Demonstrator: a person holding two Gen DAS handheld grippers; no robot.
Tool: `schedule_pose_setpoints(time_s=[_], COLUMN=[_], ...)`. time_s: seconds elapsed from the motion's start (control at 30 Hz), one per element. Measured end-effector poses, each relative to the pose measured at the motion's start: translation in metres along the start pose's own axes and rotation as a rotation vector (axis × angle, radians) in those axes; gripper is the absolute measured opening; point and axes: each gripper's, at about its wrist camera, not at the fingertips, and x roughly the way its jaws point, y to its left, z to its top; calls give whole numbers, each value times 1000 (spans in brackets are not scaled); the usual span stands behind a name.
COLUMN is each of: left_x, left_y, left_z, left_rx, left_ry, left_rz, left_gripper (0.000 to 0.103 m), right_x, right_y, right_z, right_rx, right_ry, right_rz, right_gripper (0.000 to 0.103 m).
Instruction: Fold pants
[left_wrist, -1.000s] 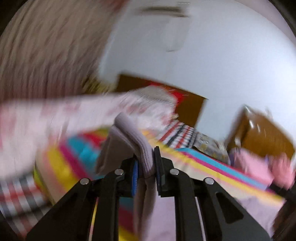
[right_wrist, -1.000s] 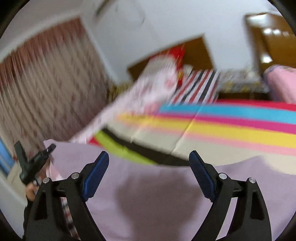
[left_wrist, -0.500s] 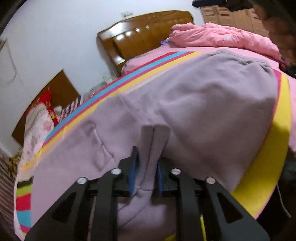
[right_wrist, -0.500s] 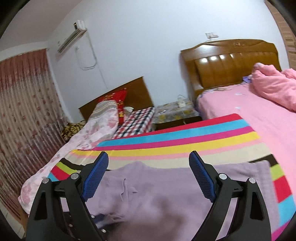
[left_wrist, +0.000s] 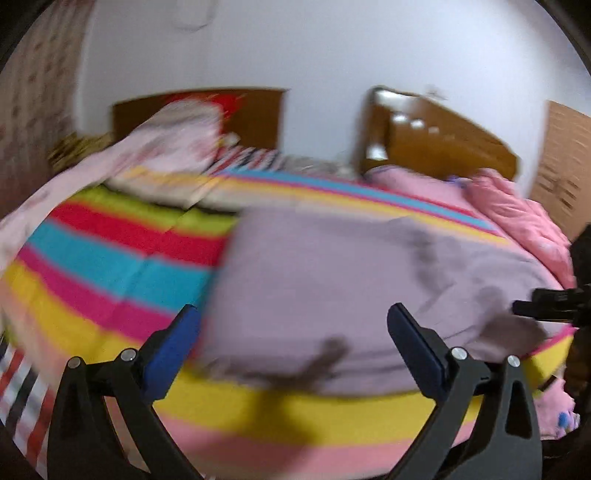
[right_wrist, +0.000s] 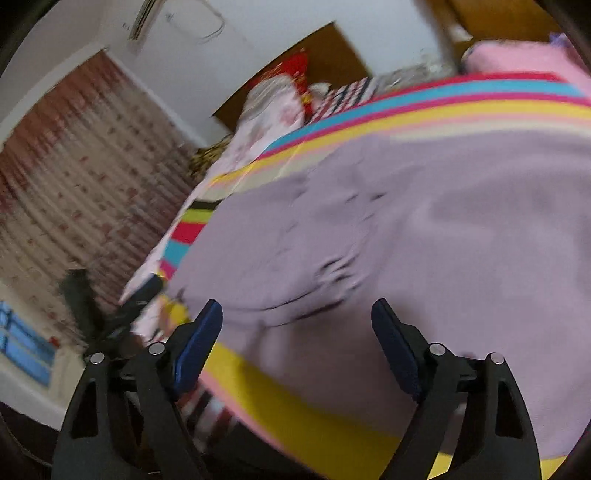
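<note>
- Two grippers working: left gripper (left_wrist: 291, 332) is opening wide, having just released the pants (left_wrist: 332, 280) onto the bed (left_wrist: 110, 258).
- Right gripper (right_wrist: 295, 325), empty, is narrowing slightly; we're lining up another fold.

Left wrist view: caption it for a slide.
Left gripper opening, nothing between its jaws, above lilac pants spread on a striped bed.

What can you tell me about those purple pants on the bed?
The pants are lilac, soft and fleecy-looking, like sweatpants. They lie spread flat on the striped bedspread, near its front edge, with a few creases and dark folds. The pictures are blurred, so seams and waistband are unclear. Nothing grips them: both hand-held grippers hover over the near edge, pads clear of the cloth.
</note>
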Motion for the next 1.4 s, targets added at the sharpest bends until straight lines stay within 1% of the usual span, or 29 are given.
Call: schedule_pose_setpoints(time_s=[0.03,0.07,0.1,0.13,0.23,0.27,0.33,0.37,0.4,0.43,0.47,0.57,0.63,0.73,0.8,0.87,0.9,0.97,1.03,1.07,1.1,1.13,1.17,1.2,1.27,1.3,1.33,1.37,1.4], left_x=[1,3,4,12,14,18,13,12,13,13,11,9,12,18,24,32,35,41,45,45,43,40,38,37,42,48,53,57,56], left_y=[9,12,13,14,9,3,0,-2,-4,-7,-10,-16,-19,-20,-19,-15,-13,-6,12,21,38,53,61,70,75,73,71,70,72], left_z=[-4,-4,-9,-7,-12,-14,-12,-14,-14,-14,-15,-17,-18,-15,-11,-7,-6,0,12,16,22,24,25,24,18,12,7,4,4], left_rx=[-24,-35,-41,-40,-6,7,28,38,48,60,79,128,142,120,110,106,104,98,67,42,-17,-54,-65,-52,23,85,126,150,138], left_ry=[5,10,15,16,14,11,8,6,5,4,1,1,12,18,28,52,59,64,51,45,35,25,20,24,47,59,74,78,61], left_rz=[12,18,23,25,22,22,19,19,17,18,23,44,57,74,92,130,143,179,260,268,291,285,268,250,238,253,271,277,267], left_gripper=[101,101,101,101,101,101,101,101,101,101,101,101,101,101,101,101,101,101,101,101,102,102,102,102,102,102,102,102,102], right_x=[8,15,21,26,37,39,54,54,54,53,46,31,22,19,13,6,3,-3,-13,-17,-21,-23,-24,-21,-10,4,17,30,41], right_y=[3,5,4,5,6,5,6,5,6,8,11,24,43,70,89,110,128,150,159,158,153,144,133,120,91,68,49,34,18], right_z=[1,3,4,6,19,22,26,24,24,23,23,32,46,71,91,108,119,132,138,138,136,131,122,110,84,66,49,34,18], right_rx=[3,16,33,47,98,102,98,96,80,73,67,22,-14,-78,-113,-161,-199,-250,-279,-277,-267,-251,-240,-231,-181,-131,-100,-76,-34], right_ry=[22,44,64,69,65,70,97,97,91,78,49,-28,-81,-122,-154,-191,-212,-242,-272,-286,-290,-286,-273,-253,-199,-142,-89,-40,8], right_rz=[-14,-27,-41,-48,-55,-61,-112,-130,-140,-134,-119,-89,-56,-23,16,41,58,76,79,83,85,85,80,68,21,-14,-58,-108,-117], right_gripper=[80,77,77,77,76,73,61,46,29,20,16,15,14,14,14,14,14,14,14,14,14,14,14,14,14,14,14,14,14])
